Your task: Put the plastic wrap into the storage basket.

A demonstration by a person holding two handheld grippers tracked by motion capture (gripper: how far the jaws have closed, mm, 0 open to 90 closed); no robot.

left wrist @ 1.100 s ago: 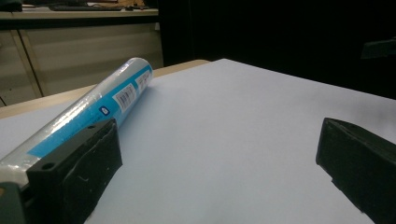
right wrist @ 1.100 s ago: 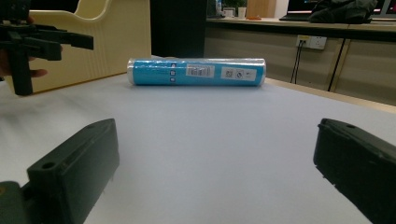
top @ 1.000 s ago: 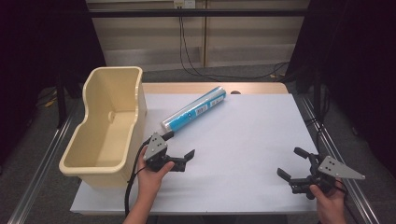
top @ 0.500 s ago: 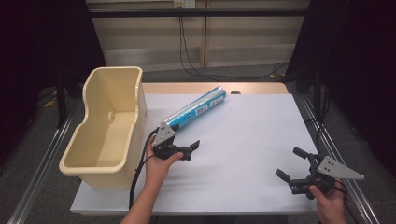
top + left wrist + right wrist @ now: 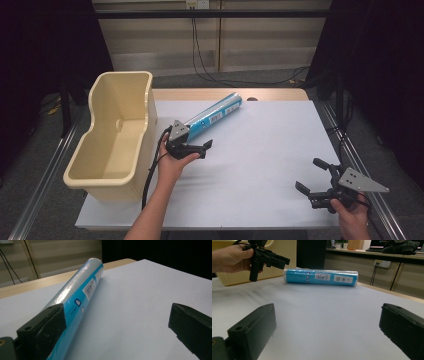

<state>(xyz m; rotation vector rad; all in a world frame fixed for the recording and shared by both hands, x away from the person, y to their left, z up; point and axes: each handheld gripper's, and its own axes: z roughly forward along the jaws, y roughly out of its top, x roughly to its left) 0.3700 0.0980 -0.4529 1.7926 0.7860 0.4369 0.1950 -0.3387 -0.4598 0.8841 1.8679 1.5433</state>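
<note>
A blue and silver wrapped tube (image 5: 215, 114) lies slantwise on the white table top (image 5: 260, 150), near its far left. My left gripper (image 5: 205, 149) hovers open just in front of the tube's near end. In the left gripper view the tube (image 5: 80, 290) runs away from behind the left jaw, and nothing sits between the jaws of the gripper (image 5: 117, 332). My right gripper (image 5: 307, 174) stands open near the front right corner, far from the tube. In the right gripper view the tube (image 5: 320, 277) lies crosswise ahead of the gripper (image 5: 327, 332), whose jaws are wide and empty.
A tall beige plastic bin (image 5: 115, 135) stands at the table's left edge, close beside the left hand. Metal rails run along both sides of the table. Cables hang down the far wall (image 5: 200, 55). The right gripper view shows the hand-held left gripper (image 5: 265, 260) farther off.
The left hand has carried its open gripper forward, up to the tube's near end. The right gripper has barely moved.
</note>
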